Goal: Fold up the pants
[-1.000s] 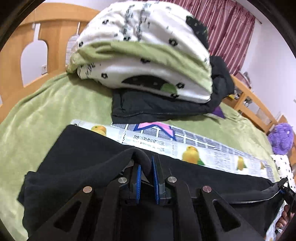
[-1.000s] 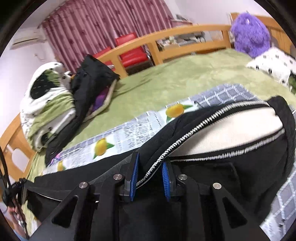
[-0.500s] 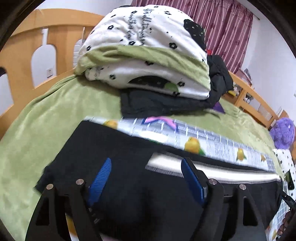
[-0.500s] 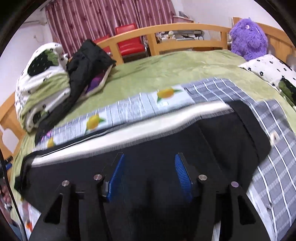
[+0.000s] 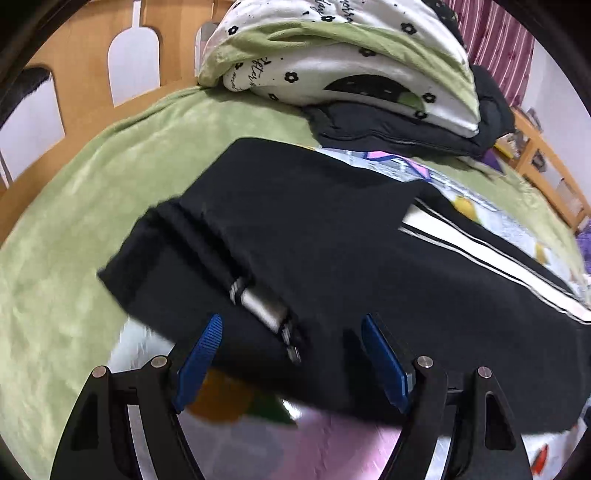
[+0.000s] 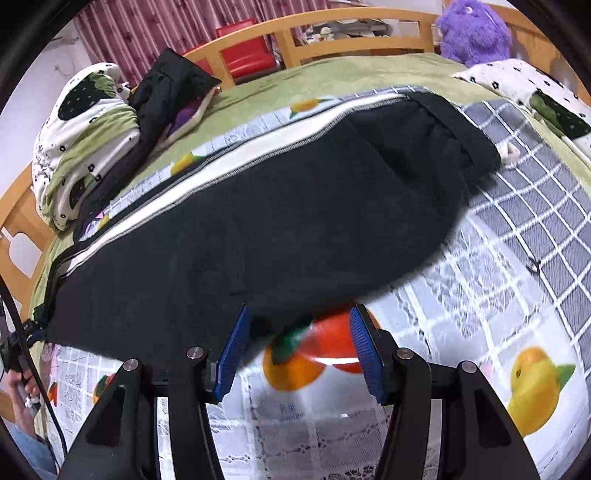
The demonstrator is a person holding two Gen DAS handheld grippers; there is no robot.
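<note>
Left wrist view: the left gripper point(image 5: 291, 354) hangs over the near edge of the black pants point(image 5: 332, 236), its 2 blue pads point(image 5: 199, 354) spread apart and closing, pressing on nothing; the cloth lies below and beyond them. The pants lie flat on a fruit-printed sheet point(image 5: 236, 435) spread over the green blanket point(image 5: 74, 206) of the bed. A white side stripe point(image 5: 480, 251) runs along the far leg, and a short piece of striped band point(image 5: 258, 306) peeks out at a fold near the pads. Behind the pants sits a folded white-and-green quilt point(image 5: 340, 62) on top of a black jacket point(image 5: 388, 136), against the wooden headboard point(image 5: 85, 44).

Right wrist view: the right gripper point(image 6: 299, 354) has its jaws parted and empty, just above the sheet's printed oranges point(image 6: 306, 358), with the hem of the pants point(image 6: 280, 210) touching the left pad point(image 6: 232, 354) or just beyond it; I cannot tell which. The pants stretch across the sheet, the waistband point(image 6: 461, 125) at the right end and the white stripe point(image 6: 229, 158) along the far edge. A purple plush toy point(image 6: 472, 29) sits by the far rail, and a hand point(image 6: 22, 384) shows at the lower left.
</note>
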